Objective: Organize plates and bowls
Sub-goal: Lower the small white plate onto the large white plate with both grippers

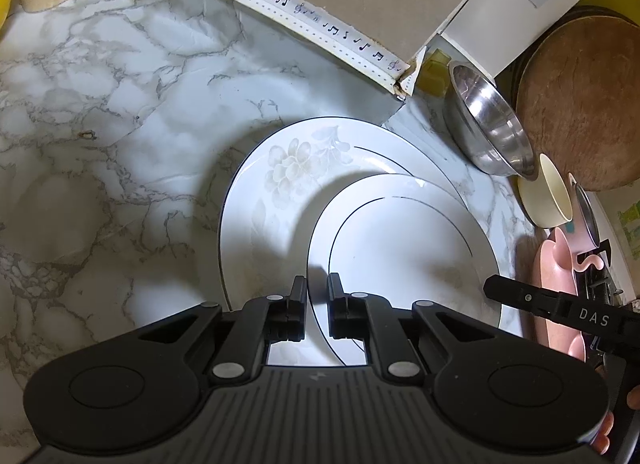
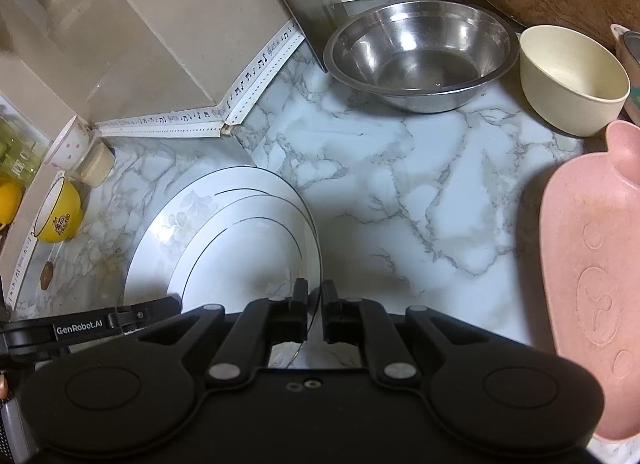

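A small white plate (image 1: pixel 400 256) with a thin dark ring hangs just above a larger white plate (image 1: pixel 280 175) with a pale flower print, which lies on the marble counter (image 1: pixel 120 143). My left gripper (image 1: pixel 316 287) is shut on the small plate's left rim. My right gripper (image 2: pixel 314 291) is shut on the opposite rim of the same small plate (image 2: pixel 240 264). The small plate casts a shadow on the large plate (image 2: pixel 172 223) and covers its near right part. One left gripper finger (image 2: pixel 160 306) shows at the plate's left edge in the right wrist view.
A steel bowl (image 2: pixel 420 55) and a cream bowl (image 2: pixel 572 79) stand at the back right, by a round wooden board (image 1: pixel 580 103). A pink dish (image 2: pixel 592 284) lies to the right. A yellow bowl (image 2: pixel 60 211) and a white cup (image 2: pixel 72 147) sit at the left wall.
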Action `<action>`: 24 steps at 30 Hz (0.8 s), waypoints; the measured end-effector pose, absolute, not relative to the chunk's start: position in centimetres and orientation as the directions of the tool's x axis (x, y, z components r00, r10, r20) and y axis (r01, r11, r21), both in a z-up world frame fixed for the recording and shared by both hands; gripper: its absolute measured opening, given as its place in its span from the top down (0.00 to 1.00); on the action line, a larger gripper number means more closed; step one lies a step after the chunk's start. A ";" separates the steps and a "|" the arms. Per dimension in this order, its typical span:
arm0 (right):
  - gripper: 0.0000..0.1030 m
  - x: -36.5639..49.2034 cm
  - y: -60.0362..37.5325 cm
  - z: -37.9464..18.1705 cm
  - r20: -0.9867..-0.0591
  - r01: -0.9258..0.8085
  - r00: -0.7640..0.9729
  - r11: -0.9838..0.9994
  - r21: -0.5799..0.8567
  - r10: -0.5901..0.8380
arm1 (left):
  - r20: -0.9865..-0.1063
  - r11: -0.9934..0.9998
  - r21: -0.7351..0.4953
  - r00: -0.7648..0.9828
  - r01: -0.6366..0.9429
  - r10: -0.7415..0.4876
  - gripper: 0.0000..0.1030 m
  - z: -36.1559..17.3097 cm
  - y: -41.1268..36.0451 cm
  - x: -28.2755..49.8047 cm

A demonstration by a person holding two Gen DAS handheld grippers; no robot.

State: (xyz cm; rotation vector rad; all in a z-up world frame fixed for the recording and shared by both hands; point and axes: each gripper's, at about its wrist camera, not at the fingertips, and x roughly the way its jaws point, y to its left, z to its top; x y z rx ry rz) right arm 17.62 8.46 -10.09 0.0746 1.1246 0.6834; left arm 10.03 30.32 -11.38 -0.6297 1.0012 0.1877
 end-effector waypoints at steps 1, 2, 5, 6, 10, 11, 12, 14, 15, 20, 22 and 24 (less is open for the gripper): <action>0.93 17.6 8.5 -10.1 -0.804 -0.467 0.252 0.795 0.387 0.539 | -0.830 0.806 -0.411 0.539 -0.425 -0.139 0.92 -11.4 30.4 10.0; 0.93 17.6 8.5 -10.1 -0.804 -0.468 0.253 0.795 0.386 0.538 | -0.830 0.805 -0.415 0.538 -0.425 -0.143 0.92 -11.5 30.5 10.1; 0.93 17.5 8.6 -9.9 -0.805 -0.471 0.255 0.796 0.381 0.536 | -0.832 0.807 -0.414 0.536 -0.421 -0.147 0.92 -11.6 30.6 10.1; 0.93 17.5 8.6 -9.8 -0.805 -0.472 0.256 0.796 0.379 0.535 | -0.831 0.805 -0.416 0.536 -0.422 -0.149 0.92 -11.6 30.7 10.1; 0.93 17.6 8.7 -9.9 -0.806 -0.469 0.257 0.798 0.378 0.533 | -0.828 0.809 -0.418 0.540 -0.414 -0.151 0.92 -11.5 30.9 10.1; 0.94 17.6 8.7 -9.9 -0.806 -0.470 0.258 0.798 0.378 0.533 | -0.827 0.812 -0.416 0.541 -0.410 -0.150 0.92 -11.5 31.0 10.1; 0.94 17.6 8.7 -9.9 -0.805 -0.470 0.259 0.798 0.378 0.533 | -0.826 0.813 -0.416 0.543 -0.408 -0.150 0.92 -11.4 31.1 10.1; 0.94 17.7 8.8 -9.9 -0.806 -0.467 0.259 0.800 0.378 0.532 | -0.825 0.814 -0.411 0.547 -0.410 -0.141 0.92 -11.1 31.3 10.0; 0.94 17.7 8.8 -10.0 -0.806 -0.466 0.258 0.800 0.379 0.532 | -0.824 0.815 -0.408 0.550 -0.411 -0.136 0.92 -11.0 31.5 9.9; 0.93 17.8 9.0 -10.0 -0.809 -0.462 0.266 0.806 0.370 0.524 | -0.812 0.823 -0.392 0.574 -0.411 -0.100 0.92 -10.0 32.1 9.6; 0.93 17.6 9.3 -9.8 -0.815 -0.474 0.274 0.809 0.348 0.511 | -0.809 0.825 -0.393 0.579 -0.406 -0.100 0.92 -9.8 32.1 9.7; 0.93 17.4 9.5 -9.6 -0.819 -0.485 0.283 0.811 0.327 0.500 | -0.806 0.825 -0.396 0.583 -0.404 -0.102 0.92 -9.8 32.1 9.7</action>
